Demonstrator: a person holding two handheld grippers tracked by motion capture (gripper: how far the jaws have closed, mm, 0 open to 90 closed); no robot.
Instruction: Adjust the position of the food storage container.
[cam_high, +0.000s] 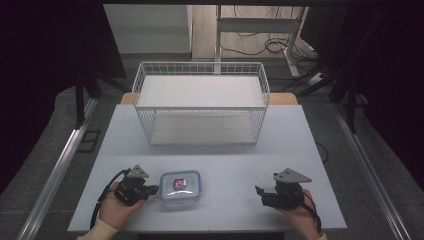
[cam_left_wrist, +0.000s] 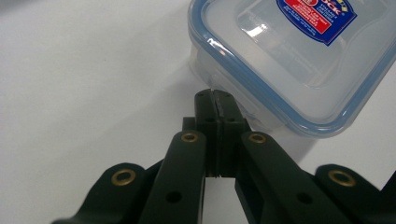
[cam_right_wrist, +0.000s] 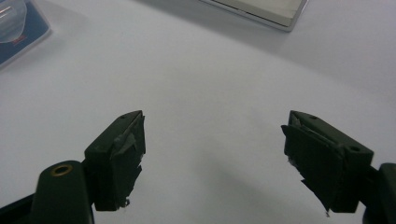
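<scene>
A clear plastic food container (cam_high: 180, 189) with a blue-rimmed lid and a red and blue label lies flat near the front of the table. My left gripper (cam_high: 154, 189) is at its left side, jaws shut with nothing between them. In the left gripper view the closed fingertips (cam_left_wrist: 215, 100) sit right against the container (cam_left_wrist: 299, 60), at the side wall below the lid rim. My right gripper (cam_high: 259, 192) rests at the front right, well apart from the container. Its jaws stand wide open over bare table (cam_right_wrist: 212, 154), and the container's corner (cam_right_wrist: 18, 25) appears at the top left there.
A white wire basket (cam_high: 200, 102) with a pale liner stands at the middle back of the grey table (cam_high: 225, 155); its edge (cam_right_wrist: 261, 11) appears in the right gripper view. Desk legs and cables lie on the floor beyond. Dark curtains flank both sides.
</scene>
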